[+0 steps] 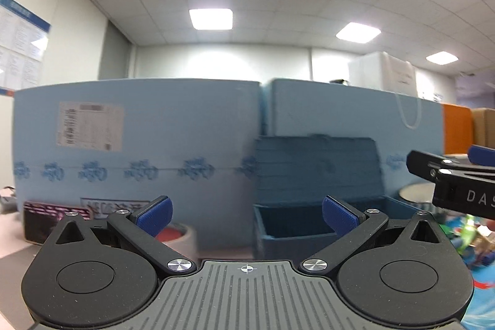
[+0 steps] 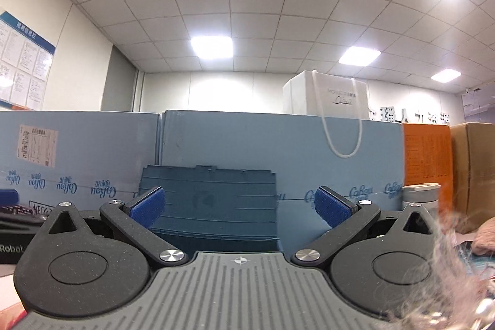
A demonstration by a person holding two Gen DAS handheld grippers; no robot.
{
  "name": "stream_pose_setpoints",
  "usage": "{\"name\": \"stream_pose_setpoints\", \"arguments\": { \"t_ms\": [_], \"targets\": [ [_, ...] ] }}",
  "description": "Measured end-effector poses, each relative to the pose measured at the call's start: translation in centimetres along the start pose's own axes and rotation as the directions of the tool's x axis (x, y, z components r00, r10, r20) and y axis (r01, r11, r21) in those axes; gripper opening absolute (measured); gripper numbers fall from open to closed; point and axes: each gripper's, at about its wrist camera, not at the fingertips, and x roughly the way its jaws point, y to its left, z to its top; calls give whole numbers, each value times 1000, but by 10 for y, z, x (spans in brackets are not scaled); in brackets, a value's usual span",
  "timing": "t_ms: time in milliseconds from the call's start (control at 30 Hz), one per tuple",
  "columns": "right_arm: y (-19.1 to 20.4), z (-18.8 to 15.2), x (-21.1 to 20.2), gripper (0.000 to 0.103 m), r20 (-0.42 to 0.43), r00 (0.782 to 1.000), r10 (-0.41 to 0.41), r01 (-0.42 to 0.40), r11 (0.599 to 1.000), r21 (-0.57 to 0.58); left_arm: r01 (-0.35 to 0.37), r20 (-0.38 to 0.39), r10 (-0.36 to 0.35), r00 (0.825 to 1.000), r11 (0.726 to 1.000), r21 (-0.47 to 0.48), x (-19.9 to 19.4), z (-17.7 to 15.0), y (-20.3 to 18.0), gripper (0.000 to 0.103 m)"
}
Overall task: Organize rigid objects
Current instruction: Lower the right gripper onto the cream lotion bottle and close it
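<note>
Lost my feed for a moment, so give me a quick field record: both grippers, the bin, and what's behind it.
left gripper: open, empty, facing the bin
right gripper: open, empty
bin: dark blue, lid up, inside looks empty as far as visible
behind bin: light blue boxes
on boxes: white bag
left of bin: tape roll

Pale pinkish tabletop [image 1: 12, 249], only slivers visible. Resting on it: large light-blue printed cardboard cartons [image 1: 136, 144] along back; dark blue open-lidded plastic storage box [image 1: 297, 234] in front of cartons; white tape roll with red centre [image 1: 182, 234] left of box; dark rectangular pack with pink pattern [image 1: 52, 218] far left; blurred colourful clutter [image 1: 464, 237] far right; grey lidded cylindrical container [image 2: 420, 197] beside orange carton [image 2: 427, 153].
</note>
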Motion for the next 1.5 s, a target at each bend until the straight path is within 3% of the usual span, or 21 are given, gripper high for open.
{"name": "stream_pose_setpoints", "arguments": {
  "t_ms": [100, 233, 367, 700, 833, 1000, 1167, 1300, 1333, 1500],
  "targets": [
    [-13, 6, -10, 103, -5, 1000, 10, -10, 1000, 3, -3, -7, 3, 1000, 1000, 19, -3, 3, -12, 103],
    [-36, 13, -25, 103, -34, 997, 66, -66, 998, -11, 66, -57, -67, 996, 998, -18, -3, 11, -22, 103],
    [-58, 16, -37, 103, -101, 985, 141, -150, 984, -94, 127, -86, -134, 987, 989, -80, -2, 15, -35, 103],
    [-109, 7, -58, 103, -256, 961, 108, -171, 956, -239, 226, -164, -238, 957, 970, -91, 9, 19, -81, 103],
    [-123, -5, -64, 103, -332, 940, 73, -177, 940, -292, 287, -241, -307, 921, 951, -115, 20, 19, -96, 103],
    [-142, -9, -64, 103, -437, 893, 104, -249, 925, -287, 341, -353, -374, 858, 928, -154, 39, 21, -109, 103],
    [-154, -17, -55, 103, -508, 860, 48, -245, 912, -328, 406, -419, -438, 796, 898, -168, 50, 17, -116, 103],
    [-160, -24, -50, 102, -551, 834, 33, -274, 891, -361, 392, -487, -459, 743, 888, -239, 66, -2, -104, 103],
    [-161, -26, -47, 102, -561, 828, 25, -280, 884, -374, 381, -501, -455, 736, 890, -249, 70, -5, -101, 103],
    [-162, -33, -36, 99, -624, 781, 6, -341, 842, -419, 361, -504, -451, 737, 892, -272, 74, -9, -92, 103]
  ]
}}
